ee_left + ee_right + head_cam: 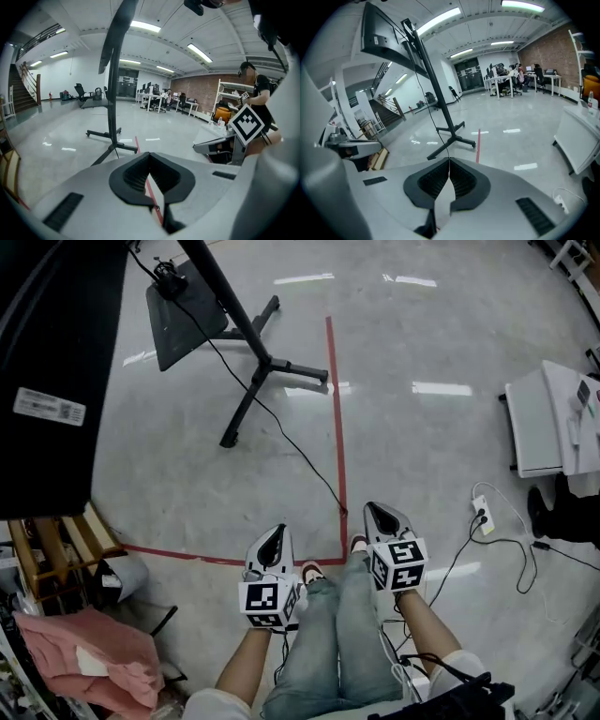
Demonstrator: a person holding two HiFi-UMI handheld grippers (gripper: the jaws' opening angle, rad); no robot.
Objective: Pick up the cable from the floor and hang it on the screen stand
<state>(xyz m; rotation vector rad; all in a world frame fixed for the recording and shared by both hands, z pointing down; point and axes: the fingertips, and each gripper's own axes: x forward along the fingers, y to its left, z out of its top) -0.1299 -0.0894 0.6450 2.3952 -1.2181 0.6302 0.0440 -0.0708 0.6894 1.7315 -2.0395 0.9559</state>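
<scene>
A thin black cable (281,432) drops from the top of the screen stand, passes its legs and trails over the floor to the red tape near my feet. The stand (258,348) is a leaning black pole on spread legs that carries a big black screen (47,371); the right gripper view shows the stand (440,112) and the cable (426,98) straight ahead. My left gripper (277,532) and right gripper (375,509) hover side by side above my knees, both shut and empty. The cable's floor end lies just left of the right gripper's tip. The left gripper (150,153) faces the stand (112,117).
Red tape (335,409) marks a corner on the grey floor. A white power strip (483,515) with loose cords lies at the right, below a white cart (539,423). Wooden frames (56,549) and pink cloth (94,652) crowd the left.
</scene>
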